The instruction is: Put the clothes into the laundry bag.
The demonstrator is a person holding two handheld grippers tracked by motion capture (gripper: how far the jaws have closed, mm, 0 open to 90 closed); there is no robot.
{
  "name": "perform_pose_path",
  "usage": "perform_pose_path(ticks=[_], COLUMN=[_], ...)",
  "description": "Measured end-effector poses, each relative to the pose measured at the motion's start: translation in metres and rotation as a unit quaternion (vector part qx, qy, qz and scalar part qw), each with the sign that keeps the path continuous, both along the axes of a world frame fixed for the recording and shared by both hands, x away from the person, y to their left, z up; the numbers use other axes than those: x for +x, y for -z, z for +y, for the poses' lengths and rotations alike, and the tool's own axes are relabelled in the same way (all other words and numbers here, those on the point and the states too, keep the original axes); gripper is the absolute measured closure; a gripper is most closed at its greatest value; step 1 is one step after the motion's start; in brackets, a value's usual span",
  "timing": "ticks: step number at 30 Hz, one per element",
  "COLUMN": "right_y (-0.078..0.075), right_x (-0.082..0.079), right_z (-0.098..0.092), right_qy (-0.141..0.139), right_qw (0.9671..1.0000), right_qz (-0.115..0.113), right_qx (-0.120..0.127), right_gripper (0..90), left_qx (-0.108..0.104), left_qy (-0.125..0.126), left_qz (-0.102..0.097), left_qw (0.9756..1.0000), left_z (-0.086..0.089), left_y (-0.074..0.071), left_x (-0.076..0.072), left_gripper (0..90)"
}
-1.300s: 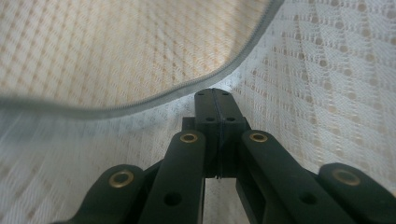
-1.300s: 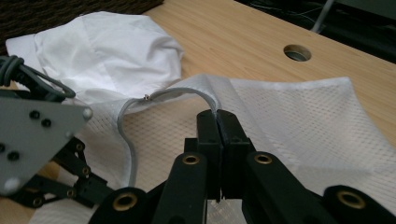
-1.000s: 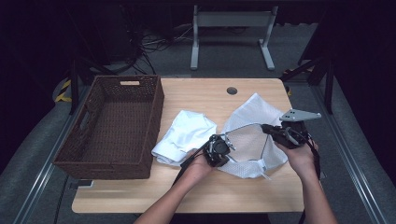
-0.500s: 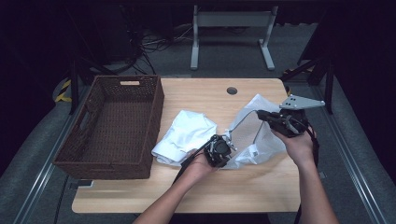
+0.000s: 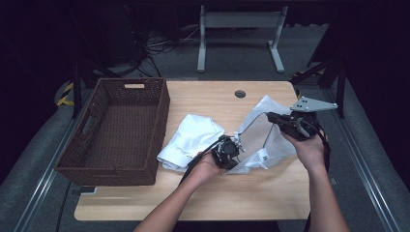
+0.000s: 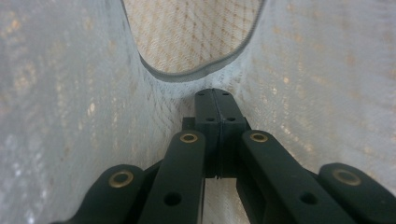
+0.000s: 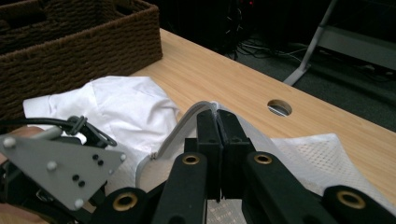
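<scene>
A white mesh bag [image 5: 273, 142] lies on the right half of the wooden table [image 5: 203, 96], held up between both grippers. My left gripper [image 5: 238, 145] is shut on the bag's near-left edge; in the left gripper view its jaws [image 6: 215, 95] pinch the mesh [image 6: 70, 93] just below the grey-trimmed opening. My right gripper [image 5: 270, 117] is raised and shut on the bag's grey zipper edge [image 7: 187, 121], its tips [image 7: 212, 113] closed on it. A folded white shirt [image 5: 193, 137] lies left of the bag, beside the left gripper [image 7: 60, 168].
A dark brown wicker basket [image 5: 159, 111] stands on the table's left part, its rim close to the shirt [image 7: 116, 102]. A round cable hole [image 5: 240, 94] sits near the far edge. A metal stand's legs [image 5: 239, 29] rise behind the table.
My right gripper has risen and drawn the bag's edge up and back, lifting the mesh off the table and opening its mouth. The left hand has stayed in place.
</scene>
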State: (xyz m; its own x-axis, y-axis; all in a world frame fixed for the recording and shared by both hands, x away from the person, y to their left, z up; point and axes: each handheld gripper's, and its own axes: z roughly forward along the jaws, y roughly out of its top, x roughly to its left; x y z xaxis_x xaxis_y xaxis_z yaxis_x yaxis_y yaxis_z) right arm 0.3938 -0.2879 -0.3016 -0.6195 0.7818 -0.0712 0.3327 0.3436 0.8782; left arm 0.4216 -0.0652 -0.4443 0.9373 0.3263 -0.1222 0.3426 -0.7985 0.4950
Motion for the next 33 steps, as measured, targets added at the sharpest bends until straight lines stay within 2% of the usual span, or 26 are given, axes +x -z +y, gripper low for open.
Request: perform_pose_path(ticks=[1, 2, 6, 8, 10, 11, 12, 13, 14, 15, 19, 24, 27, 30, 31, 32, 33], right_y=[0.0, 0.003, 0.006, 0.008, 0.01, 0.01, 0.011, 0.011, 0.012, 0.013, 0.016, 0.02, 0.022, 0.024, 0.024, 0.025, 0.025], right_x=[0.0, 0.001, 0.004, 0.005, 0.005, 0.005, 0.005, 0.005, 0.005, 0.004, 0.004, 0.004, 0.004, 0.004, 0.004, 0.003, 0.003], right_z=[0.0, -0.003, -0.007, -0.008, -0.009, -0.009, -0.009, -0.009, -0.009, -0.009, -0.012, -0.019, -0.024, -0.025, -0.025, -0.025, -0.025], right_qy=[0.0, 0.003, 0.006, 0.008, 0.009, 0.009, 0.009, 0.009, 0.01, 0.009, 0.011, 0.016, 0.019, 0.02, 0.02, 0.018, 0.018], right_qw=[1.0, 1.0, 1.0, 0.9999, 0.9999, 0.9999, 0.9999, 0.9999, 0.9998, 0.9998, 0.9997, 0.9995, 0.9994, 0.9993, 0.9993, 0.9993, 0.9993], right_qz=[0.0, 0.004, 0.007, 0.01, 0.013, 0.013, 0.014, 0.014, 0.015, 0.016, 0.019, 0.025, 0.028, 0.031, 0.032, 0.032, 0.032], right_qx=[0.0, 0.0, 0.003, 0.004, 0.003, 0.003, 0.002, 0.002, 0.002, 0.0, -0.004, -0.004, -0.003, -0.002, -0.002, -0.003, -0.003], right_gripper=[89.0, 88.9, 89.0, 89.0, 89.0, 89.0, 89.0, 89.0, 89.0, 89.0, 88.9, 88.9, 88.9, 88.9, 88.9, 88.9, 88.9], left_qx=[-0.002, -0.008, -0.024, -0.024, -0.028, -0.028, -0.035, -0.035, -0.04, -0.041, -0.042, -0.029, -0.022, -0.014, -0.003, 0.004, 0.004], left_qy=[-0.002, -0.002, -0.008, -0.012, -0.024, -0.024, -0.04, -0.04, -0.046, -0.05, -0.065, -0.103, -0.13, -0.159, -0.177, -0.19, -0.19], left_qz=[0.006, 0.01, 0.006, 0.006, 0.002, 0.002, -0.002, -0.002, -0.002, -0.007, -0.015, -0.034, -0.055, -0.062, -0.07, -0.07, -0.07], left_qw=[1.0, 0.9999, 0.9997, 0.9996, 0.9993, 0.9993, 0.9986, 0.9986, 0.9981, 0.9979, 0.9969, 0.9936, 0.9897, 0.9852, 0.9816, 0.9793, 0.9793], left_z=[0.001, 0.003, 0.012, 0.015, 0.029, 0.029, 0.041, 0.041, 0.048, 0.055, 0.069, 0.085, 0.093, 0.1, 0.104, 0.107, 0.107], left_y=[-0.001, -0.004, -0.016, -0.019, -0.029, -0.029, -0.036, -0.036, -0.039, -0.041, -0.046, -0.054, -0.063, -0.068, -0.069, -0.068, -0.068], left_x=[0.0, -0.001, -0.006, -0.008, -0.008, -0.008, -0.008, -0.008, -0.008, -0.007, -0.005, 0.002, 0.008, 0.014, 0.017, 0.02, 0.02], left_gripper=[87.4, 82.3, 72.6, 65.4, 59.4, 55.6, 52.5, 48.7, 48.7, 42.6, 34.8, 29.3, 25.4, 21.1, 18.6, 15.5, 12.2])
